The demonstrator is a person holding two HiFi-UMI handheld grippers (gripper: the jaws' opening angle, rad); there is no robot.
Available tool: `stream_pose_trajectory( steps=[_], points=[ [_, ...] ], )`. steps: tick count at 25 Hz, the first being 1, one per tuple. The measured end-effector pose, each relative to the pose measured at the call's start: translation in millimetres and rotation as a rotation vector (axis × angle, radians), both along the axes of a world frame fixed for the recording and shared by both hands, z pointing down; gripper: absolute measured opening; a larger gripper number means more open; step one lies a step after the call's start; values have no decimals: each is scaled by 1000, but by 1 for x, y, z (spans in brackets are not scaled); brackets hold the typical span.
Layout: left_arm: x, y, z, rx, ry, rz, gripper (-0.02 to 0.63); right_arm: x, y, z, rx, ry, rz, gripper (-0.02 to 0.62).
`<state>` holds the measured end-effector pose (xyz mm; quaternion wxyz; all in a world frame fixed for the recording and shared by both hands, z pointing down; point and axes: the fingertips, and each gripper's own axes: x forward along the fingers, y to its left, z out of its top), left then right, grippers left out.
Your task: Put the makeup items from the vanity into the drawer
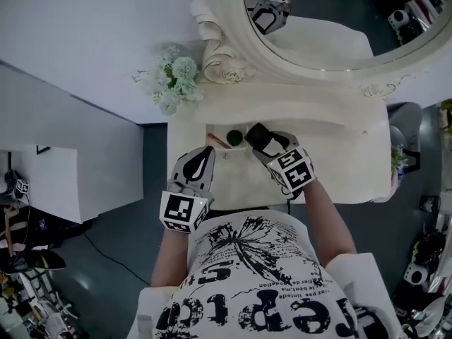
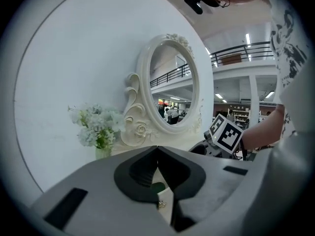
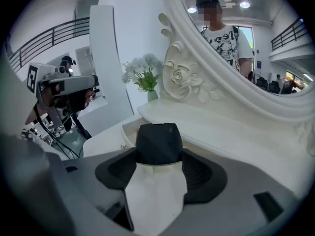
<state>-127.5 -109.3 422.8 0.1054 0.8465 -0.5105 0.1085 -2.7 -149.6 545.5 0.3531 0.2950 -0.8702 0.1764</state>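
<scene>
Here, right claw (image 1: 263,144) clamps a black case (image 3: 158,142) over the drawer (image 1: 236,180); left claw (image 1: 203,154) closed, empty.

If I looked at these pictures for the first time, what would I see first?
Probably the big white oval mirror with its curly carved frame, at the back of the vanity, with pale flowers to its left. Next, the right tool, shut on a black case just above the open drawer in front of the mirror.
</scene>
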Motion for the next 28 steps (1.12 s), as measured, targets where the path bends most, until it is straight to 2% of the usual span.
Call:
stream_pose_trajectory(
  steps=[5,10,13,16,19,25,28],
  points=[
    [-39,12,-1,8,5,-77,20,-49,6,6,-32,13,-88,304],
    [-74,22,3,0,14,-142,20,-79,7,17,-76,33,-99,304],
    [-86,26,4,-6,19,-164,20,-88,5,22,-71,57,-102,305],
    [-94,30,5,-7,17,-173,20,-93,1,22,-24,81,-71,305],
    [-98,30,4,-6,19,-170,20,-96,-3,16,7,62,-36,305],
    [-95,27,2,4,21,-145,20,-90,-3,-1,28,13,22,305],
    [-88,26,1,5,19,-123,20,-82,2,-9,-5,-11,69,305]
  ],
)
